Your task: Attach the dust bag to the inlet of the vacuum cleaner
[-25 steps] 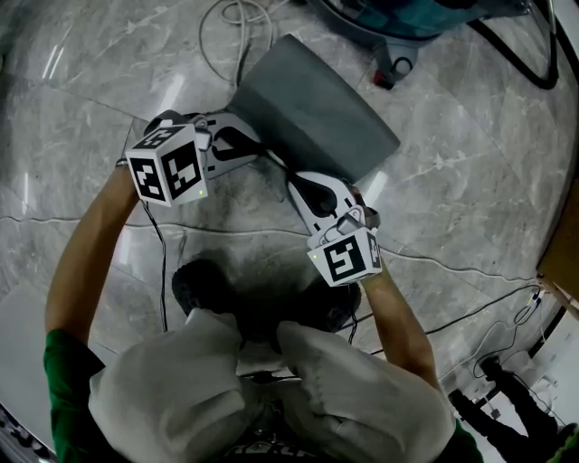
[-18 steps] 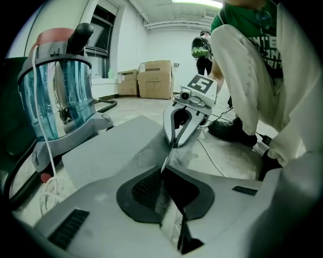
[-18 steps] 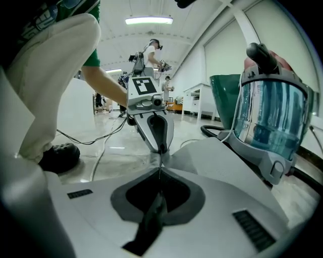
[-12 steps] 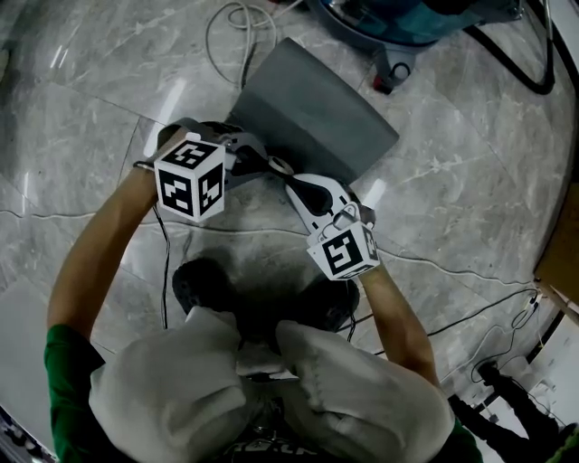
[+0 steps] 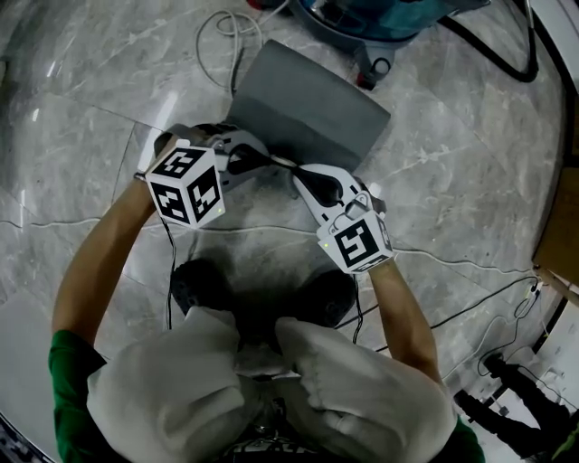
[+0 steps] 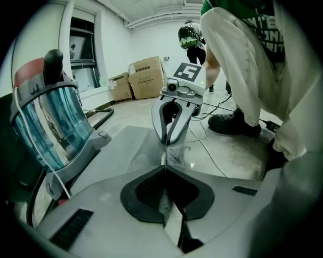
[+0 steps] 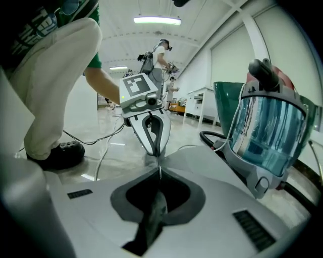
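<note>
The grey dust bag [image 5: 308, 108] hangs flat above the marble floor, held by its near edge. My left gripper [image 5: 260, 162] and my right gripper [image 5: 291, 168] face each other there, both shut on that thin edge, their tips nearly touching. The left gripper view shows my own jaws [image 6: 164, 174] pinching the bag [image 6: 113, 156], with the right gripper [image 6: 166, 143] opposite. In the right gripper view my jaws [image 7: 159, 177] clamp the same edge, opposite the left gripper [image 7: 156, 151]. The blue vacuum cleaner [image 5: 380, 18] stands just beyond the bag [image 7: 202, 161]. Its inlet is not visible.
A white cable coil [image 5: 231, 27] lies left of the vacuum and a black hose [image 5: 507, 54] curves to its right. The person's shoes [image 5: 204, 285] stand under the grippers, with thin cables [image 5: 470, 307] across the floor. Cardboard boxes [image 6: 146, 75] sit by the far wall.
The left gripper moved right toward the right one and rolled a little. Both grippers rose slightly with the bag's edge still pinched between them.
</note>
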A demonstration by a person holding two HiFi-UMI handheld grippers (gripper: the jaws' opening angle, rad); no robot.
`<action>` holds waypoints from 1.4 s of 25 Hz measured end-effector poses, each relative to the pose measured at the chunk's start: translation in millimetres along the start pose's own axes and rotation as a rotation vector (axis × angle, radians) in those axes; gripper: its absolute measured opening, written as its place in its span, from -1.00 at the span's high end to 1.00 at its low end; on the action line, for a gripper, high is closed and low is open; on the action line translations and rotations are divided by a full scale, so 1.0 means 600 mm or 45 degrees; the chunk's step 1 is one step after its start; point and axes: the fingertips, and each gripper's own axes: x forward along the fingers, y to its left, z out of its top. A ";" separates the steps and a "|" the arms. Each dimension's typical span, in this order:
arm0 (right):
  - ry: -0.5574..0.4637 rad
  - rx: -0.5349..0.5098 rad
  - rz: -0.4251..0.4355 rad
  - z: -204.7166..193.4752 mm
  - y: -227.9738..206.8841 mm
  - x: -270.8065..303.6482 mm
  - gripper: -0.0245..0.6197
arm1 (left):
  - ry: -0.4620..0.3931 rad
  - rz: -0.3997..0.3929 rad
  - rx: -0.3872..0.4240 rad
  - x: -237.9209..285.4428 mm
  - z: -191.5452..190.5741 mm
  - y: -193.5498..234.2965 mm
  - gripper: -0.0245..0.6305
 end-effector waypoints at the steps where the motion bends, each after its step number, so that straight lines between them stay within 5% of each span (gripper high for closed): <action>1: -0.008 -0.012 -0.011 0.008 -0.005 -0.005 0.87 | -0.005 0.014 0.012 -0.007 0.008 0.005 0.90; 24: -0.183 -0.339 -0.323 0.295 -0.202 -0.166 0.87 | -0.147 0.532 0.288 -0.233 0.238 0.210 0.90; 35: -0.205 -0.307 -0.476 0.346 -0.273 -0.190 0.86 | -0.116 0.632 0.346 -0.271 0.280 0.287 0.89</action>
